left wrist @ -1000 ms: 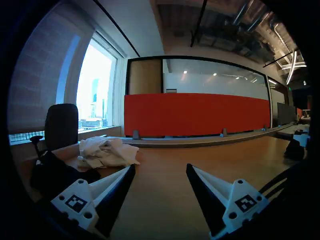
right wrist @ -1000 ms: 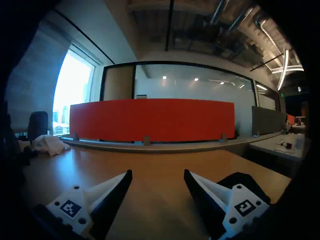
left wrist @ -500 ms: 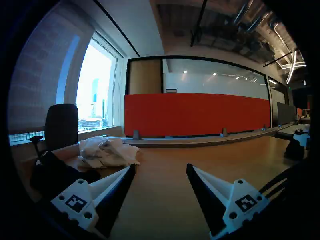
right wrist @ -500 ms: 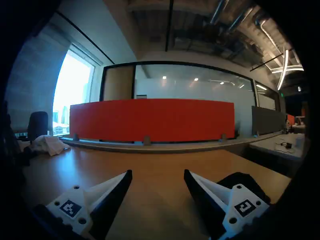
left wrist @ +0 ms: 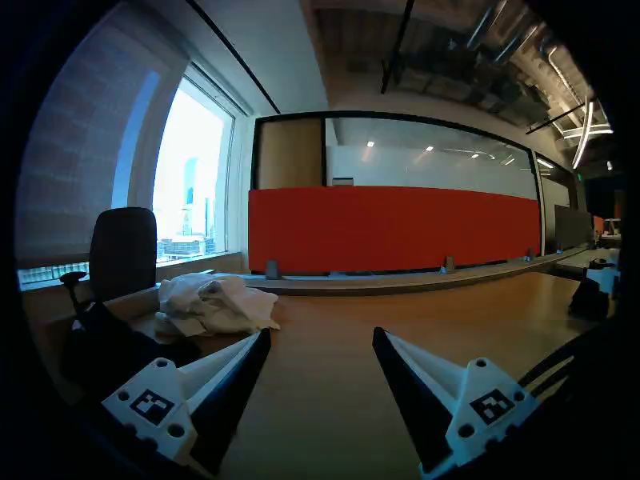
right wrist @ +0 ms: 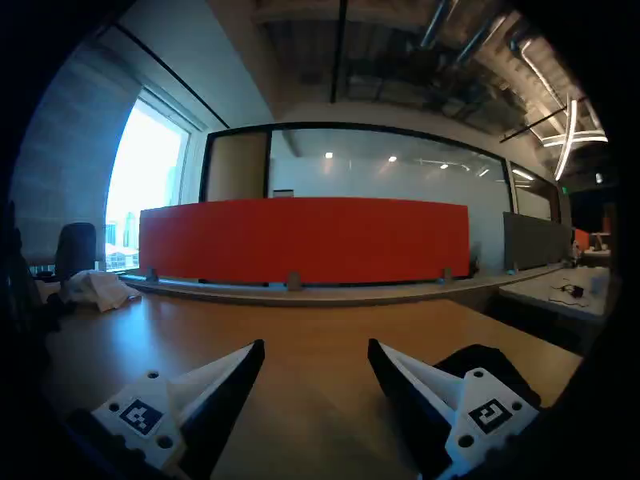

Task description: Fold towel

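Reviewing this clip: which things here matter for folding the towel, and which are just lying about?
Part of the job:
crumpled white towel
left gripper, open
right gripper, open
wooden table under the towel

Just there:
black office chair
red partition

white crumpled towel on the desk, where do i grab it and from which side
Probably the loose edge at the near right of the crumpled white cloth towel, where it thins out onto the wooden desk. It lies ahead-left of the open left tool, so come in low from that near side; the bunched middle offers no clear edge.
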### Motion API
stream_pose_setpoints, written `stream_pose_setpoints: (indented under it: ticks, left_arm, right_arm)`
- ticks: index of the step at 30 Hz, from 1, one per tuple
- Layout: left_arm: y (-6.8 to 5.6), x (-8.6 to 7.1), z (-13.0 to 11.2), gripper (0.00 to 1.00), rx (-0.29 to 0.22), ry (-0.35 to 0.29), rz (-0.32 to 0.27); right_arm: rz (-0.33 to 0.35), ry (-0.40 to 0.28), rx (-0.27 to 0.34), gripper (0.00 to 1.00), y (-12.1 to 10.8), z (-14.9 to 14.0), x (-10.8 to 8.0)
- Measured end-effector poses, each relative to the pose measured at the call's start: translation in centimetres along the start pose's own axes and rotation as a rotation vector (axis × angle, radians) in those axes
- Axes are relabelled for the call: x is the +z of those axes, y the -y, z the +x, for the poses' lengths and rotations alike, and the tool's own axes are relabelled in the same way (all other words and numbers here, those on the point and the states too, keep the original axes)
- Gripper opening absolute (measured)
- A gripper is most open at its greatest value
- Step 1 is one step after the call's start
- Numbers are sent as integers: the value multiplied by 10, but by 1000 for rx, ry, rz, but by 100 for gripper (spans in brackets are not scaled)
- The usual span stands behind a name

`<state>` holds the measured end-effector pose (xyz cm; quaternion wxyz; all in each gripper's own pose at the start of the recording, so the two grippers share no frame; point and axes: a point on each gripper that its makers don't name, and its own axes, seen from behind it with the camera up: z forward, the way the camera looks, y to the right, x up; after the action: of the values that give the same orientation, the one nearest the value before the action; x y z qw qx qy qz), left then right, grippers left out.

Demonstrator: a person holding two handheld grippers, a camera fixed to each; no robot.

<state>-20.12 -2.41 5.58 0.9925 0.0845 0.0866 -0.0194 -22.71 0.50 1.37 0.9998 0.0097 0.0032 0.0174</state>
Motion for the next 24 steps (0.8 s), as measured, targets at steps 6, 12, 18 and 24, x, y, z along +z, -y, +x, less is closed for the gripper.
stream_pose_setpoints:
  ticks: [6, 12, 18, 24]
  left_arm:
    - [0, -1, 2, 94, 0, 1, 0]
    - [0, -1, 3, 95, 0, 1, 0]
    - [0, 0, 3, 95, -2, 2, 0]
    - [0, 0, 4, 95, -4, 3, 0]
  right_arm:
    - [0, 0, 0, 100, 0, 0, 0]
    - [0, 0, 0, 100, 0, -1, 0]
    - [0, 0, 0, 100, 0, -1, 0]
    - [0, 0, 0, 100, -1, -1, 0]
